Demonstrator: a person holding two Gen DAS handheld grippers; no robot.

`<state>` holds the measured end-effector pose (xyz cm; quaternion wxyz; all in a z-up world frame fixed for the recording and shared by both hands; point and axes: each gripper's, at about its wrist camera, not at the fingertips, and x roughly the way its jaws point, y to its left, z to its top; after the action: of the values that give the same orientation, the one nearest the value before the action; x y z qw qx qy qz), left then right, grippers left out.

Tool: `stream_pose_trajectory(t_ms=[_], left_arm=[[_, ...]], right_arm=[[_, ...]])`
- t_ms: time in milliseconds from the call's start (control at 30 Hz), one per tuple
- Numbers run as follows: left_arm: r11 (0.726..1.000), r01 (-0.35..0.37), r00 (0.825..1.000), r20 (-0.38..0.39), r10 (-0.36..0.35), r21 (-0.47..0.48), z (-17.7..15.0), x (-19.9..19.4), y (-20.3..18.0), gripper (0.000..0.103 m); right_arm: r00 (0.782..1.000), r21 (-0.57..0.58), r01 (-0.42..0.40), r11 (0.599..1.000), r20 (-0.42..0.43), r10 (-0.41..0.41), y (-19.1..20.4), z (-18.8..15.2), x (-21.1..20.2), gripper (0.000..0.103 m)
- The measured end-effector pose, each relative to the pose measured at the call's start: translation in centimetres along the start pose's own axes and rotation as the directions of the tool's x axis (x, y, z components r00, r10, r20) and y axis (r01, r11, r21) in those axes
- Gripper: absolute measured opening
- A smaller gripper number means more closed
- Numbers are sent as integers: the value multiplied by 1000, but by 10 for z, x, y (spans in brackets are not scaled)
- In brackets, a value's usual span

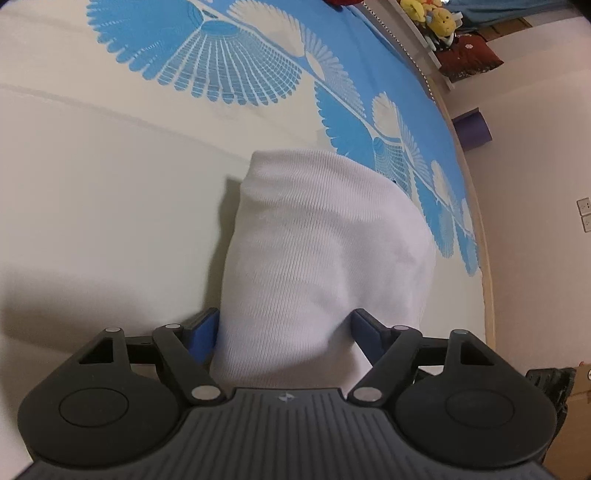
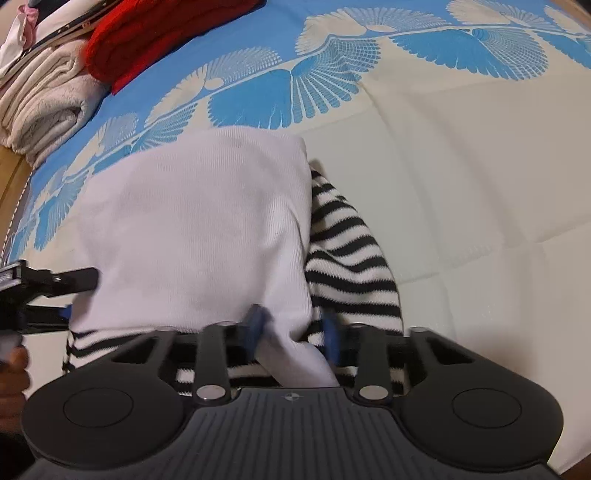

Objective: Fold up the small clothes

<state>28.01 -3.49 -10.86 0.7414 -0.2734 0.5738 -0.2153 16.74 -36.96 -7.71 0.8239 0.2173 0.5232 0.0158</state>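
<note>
L claw [image 1: 284,332] wide, straddling white cloth [image 1: 325,251]; R claw [image 2: 293,336] pinching it.

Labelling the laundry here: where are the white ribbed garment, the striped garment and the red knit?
white ribbed garment [image 2: 192,229]: right wrist view, middle of its top panel.
striped garment [image 2: 351,258]: right wrist view, exposed right side.
red knit [image 2: 155,40]: right wrist view, centre.

Setting: a home bedroom. A bed [image 1: 92,155] fills both views, covered by a cream sheet [image 2: 461,177] printed with blue fan motifs. Folded cream towels [image 2: 48,99] and a red knit [image 2: 147,40] are stacked at one edge of the bed. Beyond the bed, a shelf holds yellow plush toys [image 1: 432,14]; plain wall with sockets [image 1: 583,214] nearby.
</note>
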Motion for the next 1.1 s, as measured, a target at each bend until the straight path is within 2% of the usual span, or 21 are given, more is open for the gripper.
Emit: stream_pose_trajectory(t_ms=[67,133,200,233,367,467,533,600,633,667,700,733,767,833,867,933,967,1033,1100], left_arm=[[999,-9,1000,12,9,34,3,4,-5,78],[996,-21,999,25,19,81,6,3,-12,51],[990,-36,998,50,29,135,10,-5,-24,41],[983,-40,997,75,27,178,13,-12,-33,39],[958,-53,976,216,-10,282,33,-49,-57,38],[951,-104,946,324,4,290,56,-72,-53,38],[950,-156,923,381,44,270,74,-82,-42,45],[939,-251,884,450,124,235,84,-93,-30,45],[937,-270,882,448,147,222,87,-97,-23,45],[943,-259,894,422,152,211,89,-99,-17,45],[950,-229,921,362,141,214,89,-98,-11,45],[949,-208,944,302,131,237,87,-97,-7,45],[936,-209,958,250,139,282,82,-92,-8,45],[893,-273,955,212,207,357,74,-84,-7,45],[877,-298,952,188,243,377,71,-79,-3,45],[869,-327,945,118,305,373,64,-68,13,50],[862,-348,937,107,333,369,62,-64,18,50],[858,-361,933,125,339,365,55,-70,21,48],[861,-341,940,164,300,378,51,-80,14,47]], right_arm=[[1000,-9,5,1000,4,-5,3,-1,3,8],[999,-33,27,999,20,-26,10,0,3,6],[998,-45,44,998,37,-42,17,1,5,5],[998,-45,48,998,47,-46,20,3,5,5],[991,-26,36,999,131,-32,32,13,-1,4],[971,-30,23,999,241,-15,45,28,-5,4],[950,-51,-6,999,311,22,59,39,-4,4],[938,-86,-7,996,345,36,77,50,6,4],[939,-100,4,995,342,31,84,54,14,4],[946,-109,18,994,323,18,91,58,24,4],[954,-118,29,993,301,8,96,60,34,4],[959,-127,36,991,284,1,100,62,41,4],[960,-136,56,989,280,-16,104,64,48,4],[959,-135,94,986,277,-54,107,68,56,4],[962,-118,87,989,266,-53,104,70,58,4],[964,-103,87,991,260,-57,104,72,63,4],[963,-107,94,990,263,-63,104,73,65,4],[963,-102,86,991,262,-57,106,70,63,5],[958,-97,101,990,280,-70,106,65,56,6]])
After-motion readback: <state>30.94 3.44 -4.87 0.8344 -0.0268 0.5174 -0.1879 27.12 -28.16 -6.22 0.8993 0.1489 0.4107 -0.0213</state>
